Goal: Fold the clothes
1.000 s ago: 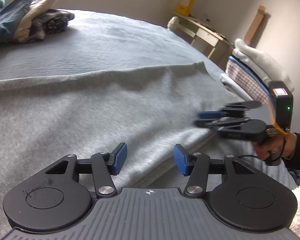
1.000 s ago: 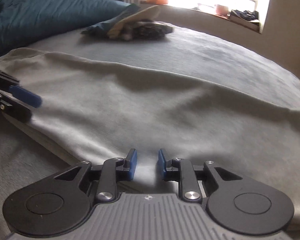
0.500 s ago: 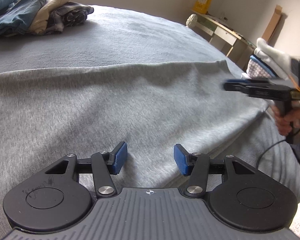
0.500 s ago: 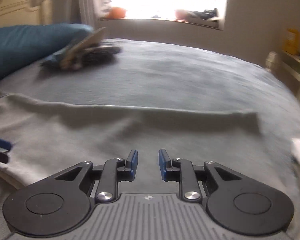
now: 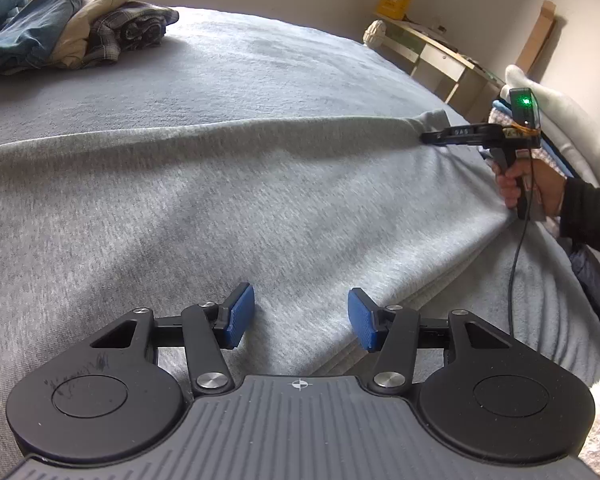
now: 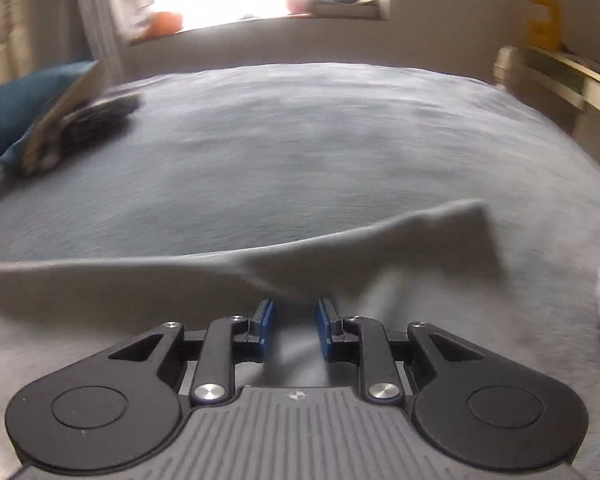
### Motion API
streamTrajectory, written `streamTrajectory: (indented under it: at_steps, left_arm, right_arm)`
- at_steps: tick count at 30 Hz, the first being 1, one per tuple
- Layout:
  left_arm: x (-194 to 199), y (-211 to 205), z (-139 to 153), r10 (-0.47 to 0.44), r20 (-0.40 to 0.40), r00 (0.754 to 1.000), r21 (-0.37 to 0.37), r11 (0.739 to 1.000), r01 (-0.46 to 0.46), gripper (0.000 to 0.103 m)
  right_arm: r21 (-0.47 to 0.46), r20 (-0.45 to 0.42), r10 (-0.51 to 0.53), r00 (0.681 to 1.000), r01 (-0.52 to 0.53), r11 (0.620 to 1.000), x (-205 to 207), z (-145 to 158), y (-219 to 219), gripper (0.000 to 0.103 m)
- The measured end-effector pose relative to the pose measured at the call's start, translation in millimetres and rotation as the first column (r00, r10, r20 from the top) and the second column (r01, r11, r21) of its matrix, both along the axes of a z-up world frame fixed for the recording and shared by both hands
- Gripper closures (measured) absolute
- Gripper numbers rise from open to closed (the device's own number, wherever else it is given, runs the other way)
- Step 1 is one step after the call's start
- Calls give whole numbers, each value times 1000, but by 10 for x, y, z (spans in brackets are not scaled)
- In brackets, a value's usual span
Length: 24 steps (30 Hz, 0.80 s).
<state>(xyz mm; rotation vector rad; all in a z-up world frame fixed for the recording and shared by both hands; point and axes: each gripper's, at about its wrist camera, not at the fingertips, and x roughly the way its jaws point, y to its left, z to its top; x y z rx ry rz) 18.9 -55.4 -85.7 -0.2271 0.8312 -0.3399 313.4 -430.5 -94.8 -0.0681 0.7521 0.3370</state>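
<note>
In the left wrist view, the left gripper [image 5: 301, 317] hangs released over the near edge of the grey garment [image 5: 236, 208], pads apart with nothing between them, much as it did a second ago. The garment lies spread across the bed [image 5: 260, 64], its far fold line running left to right. The right gripper [image 5: 428, 138], which was near the garment's right side a second ago, has swept out to the far right corner, and its tips now meet the cloth there.

In the right wrist view, blurred by that sweep, the right gripper [image 6: 294, 330] has its jaws narrowed but not clenched. The corner's cloth rises just ahead of the pads [image 6: 265, 328]; whether it is pinched I cannot tell. Likely the next fold starts from this corner.

Open bed lies beyond the fold line. A clothes pile [image 5: 80, 28] sits far left, well apart. Stacked folded items [image 5: 560, 128] crowd the bed's right edge, just beside the right hand [image 5: 528, 184].
</note>
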Motion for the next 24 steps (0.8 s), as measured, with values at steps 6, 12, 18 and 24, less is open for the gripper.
streamTrajectory:
  at_steps: [6,12,18,24]
  left_arm:
    - [-1,31,-6,5,0,1000,-26,1000,-5,51]
    - [9,30,-4,4,-2,1000,-25,1000,-4,51]
    - [-20,12,19,14,-2,1000,-17,1000,-14,51]
    - [-46,-3,20,14,-1,1000,-14,1000,-14,45]
  right_arm:
    - [-15,41,-182,982,183,983,79,136,-256,78]
    - [51,6,25,1000,-26,998,40,185,217,78]
    - [-83,32,-413,910,414,907,301,221,-426,77]
    - [142,22,-377,926,371,918,-374,755,-648,77]
